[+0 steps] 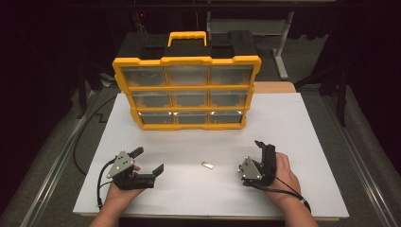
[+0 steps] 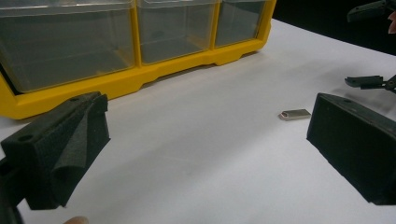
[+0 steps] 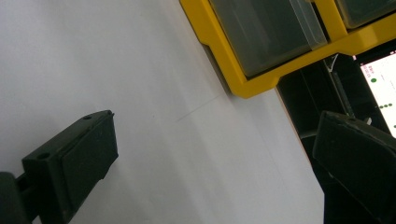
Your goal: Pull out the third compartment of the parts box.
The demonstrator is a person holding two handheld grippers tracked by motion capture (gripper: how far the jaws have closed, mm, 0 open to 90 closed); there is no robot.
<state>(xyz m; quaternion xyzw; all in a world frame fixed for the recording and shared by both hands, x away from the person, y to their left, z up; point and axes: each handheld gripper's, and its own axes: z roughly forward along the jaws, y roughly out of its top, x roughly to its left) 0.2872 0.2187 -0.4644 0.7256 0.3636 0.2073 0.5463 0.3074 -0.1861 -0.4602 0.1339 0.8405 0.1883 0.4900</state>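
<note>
A yellow and black organiser [image 1: 187,90] with clear drawers stands upright at the back of the white board [image 1: 293,123]. A small flat metal piece [image 1: 206,165] lies on the board between my two grippers. My left gripper [image 1: 150,159] rests at the front left, open, jaws pointing right toward the piece. In the left gripper view the open gripper [image 2: 208,107] holds nothing, and the metal piece [image 2: 295,114] lies just ahead of its right jaw. My right gripper [image 1: 263,150] sits at the front right, open and empty. The right gripper view looks past its own gripper [image 3: 217,121] at the organiser's lower corner [image 3: 261,46].
The board's right edge borders a dark drop in the right gripper view, where a lit screen [image 3: 383,79] shows. A black cable [image 1: 82,137] loops off the board's left side. A table leg [image 1: 283,52] stands behind the organiser. In the left gripper view the other gripper's jaws [image 2: 369,81] show at far right.
</note>
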